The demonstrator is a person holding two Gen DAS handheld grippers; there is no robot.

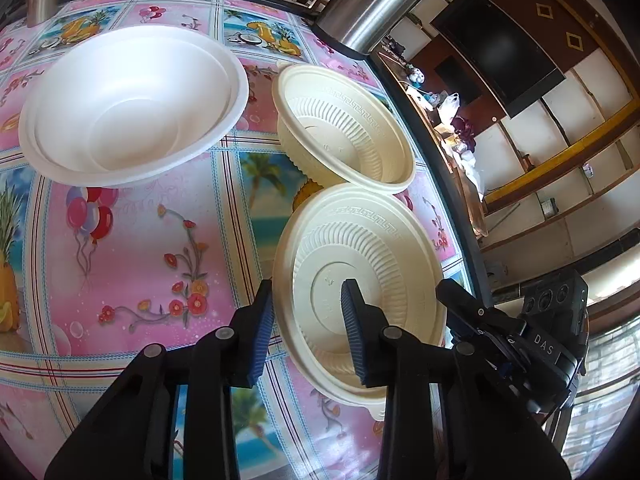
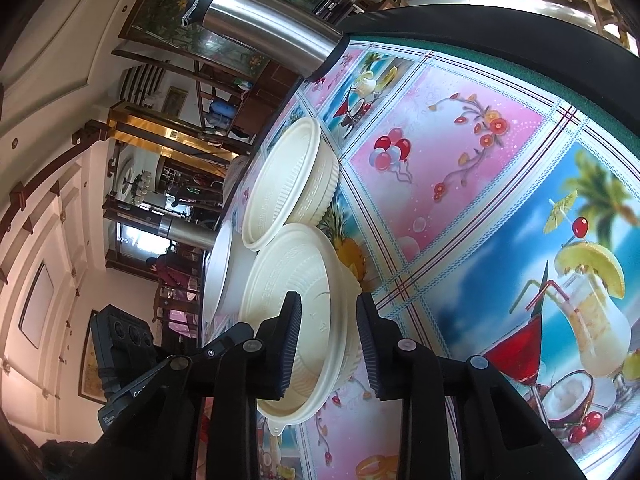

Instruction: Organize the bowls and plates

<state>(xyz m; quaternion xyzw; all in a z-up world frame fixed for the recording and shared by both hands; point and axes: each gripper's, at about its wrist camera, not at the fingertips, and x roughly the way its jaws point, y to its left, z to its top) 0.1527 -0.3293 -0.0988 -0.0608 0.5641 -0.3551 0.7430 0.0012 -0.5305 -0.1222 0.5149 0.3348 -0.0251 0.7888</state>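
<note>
Three bowls sit on the surface [image 1: 132, 248], which wears a glossy pink and blue cloth printed with balloons, flowers and drinks. The near cream bowl [image 1: 360, 256] is ribbed inside, with a key pattern pressed into its wide rim. The left tool [image 1: 308, 316] straddles its left wall, one finger inside and one outside, clenched on it. The right tool [image 2: 329, 330] grips its opposite wall likewise. A matching cream bowl [image 1: 348, 128] sits tilted just behind. A plain white bowl [image 1: 132, 104] stands at far left.
</note>
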